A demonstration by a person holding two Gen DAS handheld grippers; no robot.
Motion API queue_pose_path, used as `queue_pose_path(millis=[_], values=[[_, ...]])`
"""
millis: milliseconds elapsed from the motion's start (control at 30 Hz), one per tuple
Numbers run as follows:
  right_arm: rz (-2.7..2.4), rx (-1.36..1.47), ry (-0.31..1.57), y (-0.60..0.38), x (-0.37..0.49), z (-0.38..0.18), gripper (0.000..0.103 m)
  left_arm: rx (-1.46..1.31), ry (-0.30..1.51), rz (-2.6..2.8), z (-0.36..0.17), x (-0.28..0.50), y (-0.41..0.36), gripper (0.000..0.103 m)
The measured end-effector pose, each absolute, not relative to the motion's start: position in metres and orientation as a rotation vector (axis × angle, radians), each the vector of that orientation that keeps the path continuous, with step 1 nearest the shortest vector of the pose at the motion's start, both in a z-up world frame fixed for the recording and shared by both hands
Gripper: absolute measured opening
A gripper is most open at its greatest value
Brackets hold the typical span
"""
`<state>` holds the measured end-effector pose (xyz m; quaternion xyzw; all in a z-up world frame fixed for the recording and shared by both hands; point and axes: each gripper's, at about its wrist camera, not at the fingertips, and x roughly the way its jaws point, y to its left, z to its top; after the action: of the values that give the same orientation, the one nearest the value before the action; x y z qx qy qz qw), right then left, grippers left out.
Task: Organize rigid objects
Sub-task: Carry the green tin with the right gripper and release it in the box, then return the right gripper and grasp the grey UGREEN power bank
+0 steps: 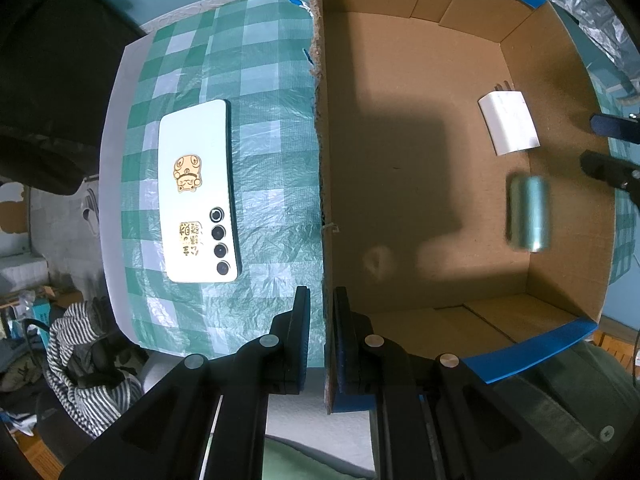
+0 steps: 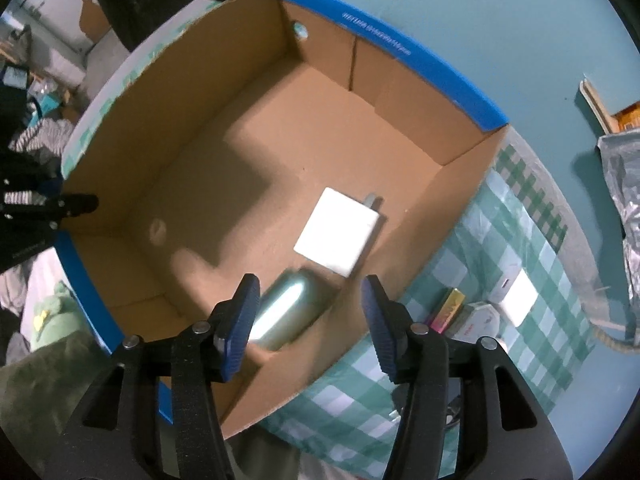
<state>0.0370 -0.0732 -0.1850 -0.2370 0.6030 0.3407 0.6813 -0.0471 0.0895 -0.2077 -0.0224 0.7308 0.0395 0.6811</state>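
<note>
Checked tablecloth [image 1: 260,92]; left gripper [image 1: 321,312] jaws pinching box wall [image 1: 326,200], right gripper [image 2: 310,312] jaws apart, empty.

The can [image 1: 528,213] is smeared by motion in both my views, so I can't read its label or tell whether it rests on the box [image 1: 432,80] floor. From the right wrist its lower end sits behind my finger [image 2: 240,322]. The charger's [image 2: 340,231] prongs are mostly tucked behind its body. Past the box's right wall, small packets [image 2: 460,312] on the cloth [image 2: 532,240] are partly blocked by my other finger and too small to identify. Print on the box's blue rim is unreadable. The right gripper [image 1: 612,148] is cut off by the left view's edge.
</note>
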Motion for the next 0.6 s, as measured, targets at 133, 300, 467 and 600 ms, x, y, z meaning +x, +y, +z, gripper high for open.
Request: queue_pose_path(millis=[133, 300, 467, 600], values=[[0.754, -0.499, 1.332, -0.080, 0.041, -0.174, 0.054, -0.048, 1.640, 0.089, -0.208, -0.048, 0.090, 0.011], [0.729, -0.467, 1.310, -0.091, 0.045, -0.162, 0.057, -0.048, 1.640, 0.089, -0.209, -0.048, 0.090, 0.011], [0.703, -0.438, 1.300, -0.107, 0.049, -0.154, 0.057, -0.047, 1.641, 0.088, -0.210, -0.049, 0.091, 0.011], [0.679, -0.426, 1.297, -0.122, 0.052, -0.150, 0.057, -0.047, 1.641, 0.088, -0.210, -0.048, 0.090, 0.011]])
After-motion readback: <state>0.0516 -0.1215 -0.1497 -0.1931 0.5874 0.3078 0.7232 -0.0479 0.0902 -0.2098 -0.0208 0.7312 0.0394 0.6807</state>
